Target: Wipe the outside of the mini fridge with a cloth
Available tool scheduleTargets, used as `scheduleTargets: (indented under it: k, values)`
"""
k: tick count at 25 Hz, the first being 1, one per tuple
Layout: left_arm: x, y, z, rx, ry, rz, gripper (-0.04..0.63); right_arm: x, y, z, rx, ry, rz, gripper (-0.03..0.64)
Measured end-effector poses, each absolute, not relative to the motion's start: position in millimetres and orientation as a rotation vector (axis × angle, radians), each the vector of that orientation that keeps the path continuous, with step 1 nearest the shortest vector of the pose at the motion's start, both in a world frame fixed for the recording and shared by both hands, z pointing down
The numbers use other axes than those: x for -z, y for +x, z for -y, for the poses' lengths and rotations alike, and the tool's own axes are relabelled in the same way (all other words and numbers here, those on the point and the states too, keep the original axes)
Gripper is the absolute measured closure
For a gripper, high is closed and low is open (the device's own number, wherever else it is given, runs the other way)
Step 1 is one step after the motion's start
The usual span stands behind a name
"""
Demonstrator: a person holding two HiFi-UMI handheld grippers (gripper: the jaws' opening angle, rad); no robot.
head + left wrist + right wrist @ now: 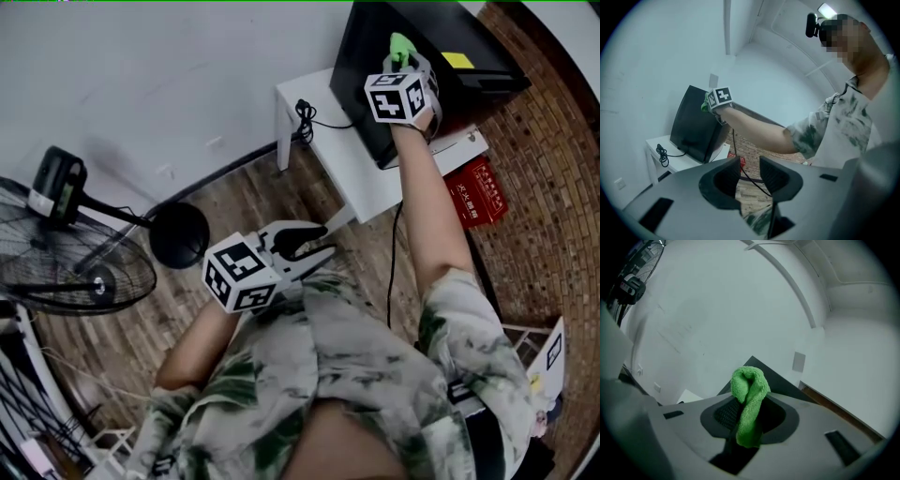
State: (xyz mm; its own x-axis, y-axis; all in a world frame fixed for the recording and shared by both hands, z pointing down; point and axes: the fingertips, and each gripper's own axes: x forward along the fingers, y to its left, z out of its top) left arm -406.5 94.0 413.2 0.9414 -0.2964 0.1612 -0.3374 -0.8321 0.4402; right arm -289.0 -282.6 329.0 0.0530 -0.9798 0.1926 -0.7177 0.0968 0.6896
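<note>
Plainly, cloth (749, 399) sits pinched in right tool (750, 412) (seemingly against fridge (364, 84)).

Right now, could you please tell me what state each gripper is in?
Left gripper: open, nothing between its jaws.
Right gripper: closed, holding the green cloth.

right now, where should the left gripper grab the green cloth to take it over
Probably grip the folded loop of the green cloth standing proud of the right gripper, coming from beyond its tips with the open left gripper; the rest is clamped between the fingers.
</note>
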Motion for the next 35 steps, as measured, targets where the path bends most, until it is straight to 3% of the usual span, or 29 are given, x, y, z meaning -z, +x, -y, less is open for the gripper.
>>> scheduleTargets:
  k: [35]
  values:
    - [-455.9,-423.1,-41.7,-0.112,2.454,0.585,0.46,-624.7,-296.4,312.8,0.012,1.296,1.664,0.502]
